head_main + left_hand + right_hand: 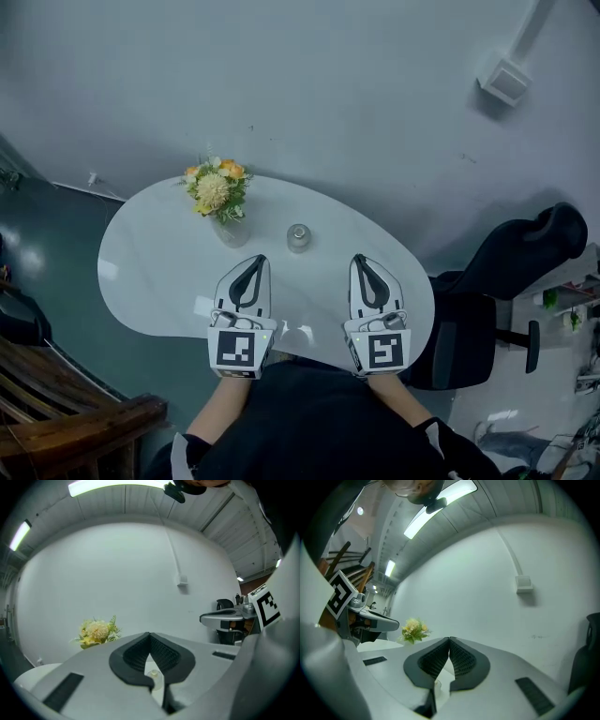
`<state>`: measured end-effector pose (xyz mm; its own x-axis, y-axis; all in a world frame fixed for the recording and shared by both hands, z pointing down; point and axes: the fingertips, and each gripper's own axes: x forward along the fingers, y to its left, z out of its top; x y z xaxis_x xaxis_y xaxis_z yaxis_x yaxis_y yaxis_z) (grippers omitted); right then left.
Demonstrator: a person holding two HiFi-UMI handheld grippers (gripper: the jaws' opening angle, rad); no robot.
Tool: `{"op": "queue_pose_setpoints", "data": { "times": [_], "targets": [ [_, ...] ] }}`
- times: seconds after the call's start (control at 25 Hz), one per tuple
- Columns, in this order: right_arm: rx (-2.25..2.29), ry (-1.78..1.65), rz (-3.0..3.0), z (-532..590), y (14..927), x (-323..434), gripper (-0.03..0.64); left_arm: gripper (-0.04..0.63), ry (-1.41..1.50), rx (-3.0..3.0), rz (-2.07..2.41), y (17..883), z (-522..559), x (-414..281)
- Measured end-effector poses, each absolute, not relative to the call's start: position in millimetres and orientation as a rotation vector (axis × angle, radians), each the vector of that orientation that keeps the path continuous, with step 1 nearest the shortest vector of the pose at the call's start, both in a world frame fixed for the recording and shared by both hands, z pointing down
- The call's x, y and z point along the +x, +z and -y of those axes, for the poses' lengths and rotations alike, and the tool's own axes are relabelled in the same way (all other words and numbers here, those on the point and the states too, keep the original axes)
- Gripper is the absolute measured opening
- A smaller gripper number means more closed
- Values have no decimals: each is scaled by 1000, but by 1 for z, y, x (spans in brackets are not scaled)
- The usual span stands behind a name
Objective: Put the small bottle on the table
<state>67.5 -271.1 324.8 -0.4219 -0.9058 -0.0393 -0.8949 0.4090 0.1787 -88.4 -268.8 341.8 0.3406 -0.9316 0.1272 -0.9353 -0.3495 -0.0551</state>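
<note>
- Bottle [298, 237]: upright on the table [150, 272], just right of the vase [229, 231], apart from it. Nothing is touching it. The gap to the vase is judged deliberate, so that the flowers [216, 187] are not knocked.
- Left gripper [260, 258]: on the near side of the vase, over the table's near part. Its 2 jaws are pressed together at the tips and nothing is pinched. In the left gripper view the bottle is seen through the slot behind the tips, but it stands beyond the jaws, not between them.
- Right gripper [360, 258]: further right of the vase than the bottle, and nearer the person. Its jaws are likewise closed tip to tip, with no load.
- Both grippers are aimed about level toward the wall and are held parallel, clear of the bottle.
- Judgement: the placing is taken as done. The empty, closed jaws are read as a rest pose, kept away so the bottle is not toppled.
</note>
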Motion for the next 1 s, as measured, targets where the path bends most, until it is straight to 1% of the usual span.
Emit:
{"op": "queue_pose_setpoints", "data": {
  "times": [1.0],
  "targets": [
    [1605,-263,2616,266,325,67,21,8,224,2578,1741,347,261,-70]
  ]
}}
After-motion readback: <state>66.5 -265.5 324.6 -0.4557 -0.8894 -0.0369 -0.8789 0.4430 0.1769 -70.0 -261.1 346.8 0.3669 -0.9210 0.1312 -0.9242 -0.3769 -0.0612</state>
